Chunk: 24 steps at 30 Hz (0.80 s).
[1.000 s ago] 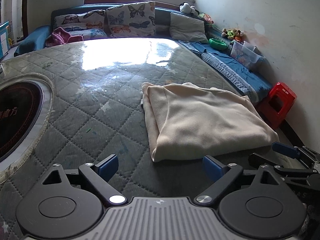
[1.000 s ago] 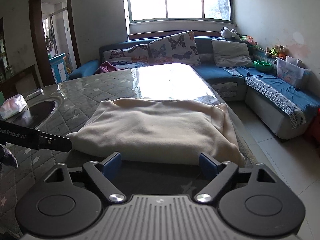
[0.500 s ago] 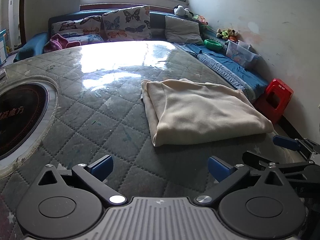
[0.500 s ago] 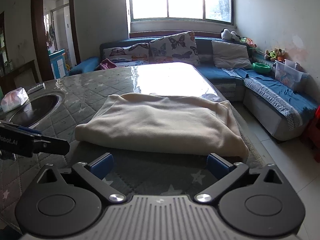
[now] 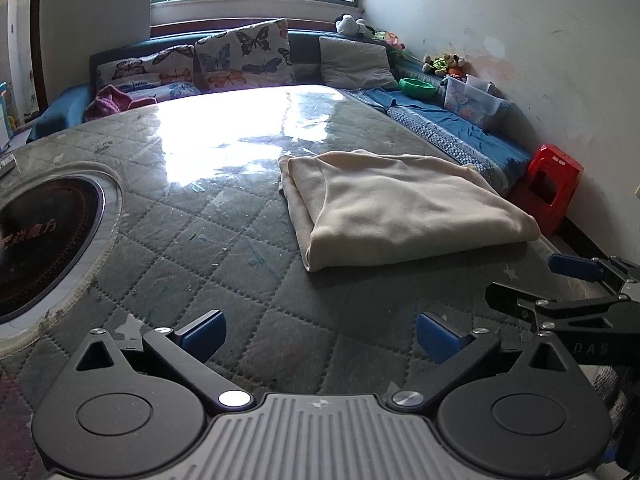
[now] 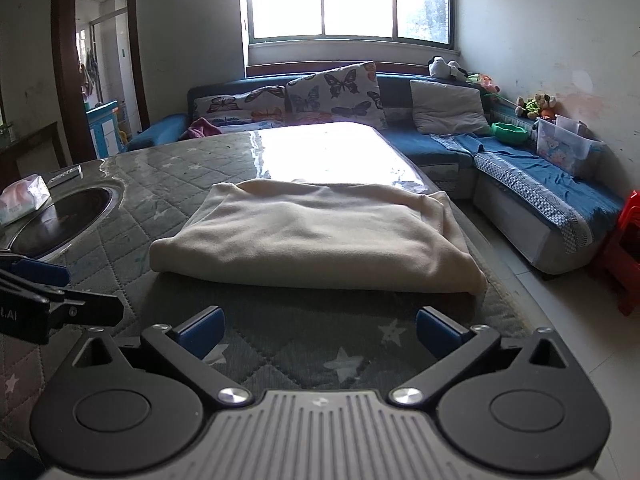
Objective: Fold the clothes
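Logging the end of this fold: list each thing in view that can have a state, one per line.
Cream garment: folded, lying flat on the quilted table cover, not held.
Left claw: open, empty, short of the garment.
Right claw: open, empty, short of the garment.
Round black cooktop: bare, nothing on it.
Tissue pack: lying beside the cooktop.

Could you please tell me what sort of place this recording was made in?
Most likely a home living room: a blue corner sofa with butterfly cushions, soft toys by the wall, and a padded table holding folded cloth.
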Each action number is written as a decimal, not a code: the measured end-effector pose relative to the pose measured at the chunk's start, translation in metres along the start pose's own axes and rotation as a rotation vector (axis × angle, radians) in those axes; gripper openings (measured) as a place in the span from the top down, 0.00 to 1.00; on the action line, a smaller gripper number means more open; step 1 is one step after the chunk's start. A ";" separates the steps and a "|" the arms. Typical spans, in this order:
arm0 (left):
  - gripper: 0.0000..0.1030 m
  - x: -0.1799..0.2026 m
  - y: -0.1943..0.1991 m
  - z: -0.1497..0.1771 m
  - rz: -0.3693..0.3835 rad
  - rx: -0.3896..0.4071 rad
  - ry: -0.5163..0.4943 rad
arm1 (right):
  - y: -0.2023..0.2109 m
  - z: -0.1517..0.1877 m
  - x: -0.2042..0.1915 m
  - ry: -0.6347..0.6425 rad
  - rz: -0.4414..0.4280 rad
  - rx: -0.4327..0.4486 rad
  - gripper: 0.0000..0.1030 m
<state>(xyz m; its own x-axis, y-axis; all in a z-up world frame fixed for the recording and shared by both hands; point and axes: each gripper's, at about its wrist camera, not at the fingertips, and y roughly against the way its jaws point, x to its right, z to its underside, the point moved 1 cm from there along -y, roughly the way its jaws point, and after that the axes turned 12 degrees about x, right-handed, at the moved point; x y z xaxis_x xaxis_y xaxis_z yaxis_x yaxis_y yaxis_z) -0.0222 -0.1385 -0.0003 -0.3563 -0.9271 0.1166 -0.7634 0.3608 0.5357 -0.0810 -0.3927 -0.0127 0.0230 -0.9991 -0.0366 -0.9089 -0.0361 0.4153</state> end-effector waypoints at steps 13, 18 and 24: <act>0.00 0.008 0.009 0.011 0.018 -0.004 -0.028 | 0.008 0.006 -0.008 0.007 0.001 -0.001 0.00; 0.00 0.010 0.012 0.013 0.022 -0.001 -0.033 | 0.010 0.007 -0.011 0.012 -0.003 -0.002 0.00; 0.00 0.011 0.014 0.013 0.024 0.006 -0.035 | 0.010 0.007 -0.012 0.014 0.004 -0.001 0.00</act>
<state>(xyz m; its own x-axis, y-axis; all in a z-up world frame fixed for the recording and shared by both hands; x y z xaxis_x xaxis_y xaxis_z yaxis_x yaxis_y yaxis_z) -0.0438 -0.1422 -0.0030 -0.3935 -0.9139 0.0999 -0.7573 0.3838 0.5283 -0.0938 -0.3808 -0.0147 0.0248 -0.9994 -0.0222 -0.9088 -0.0318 0.4160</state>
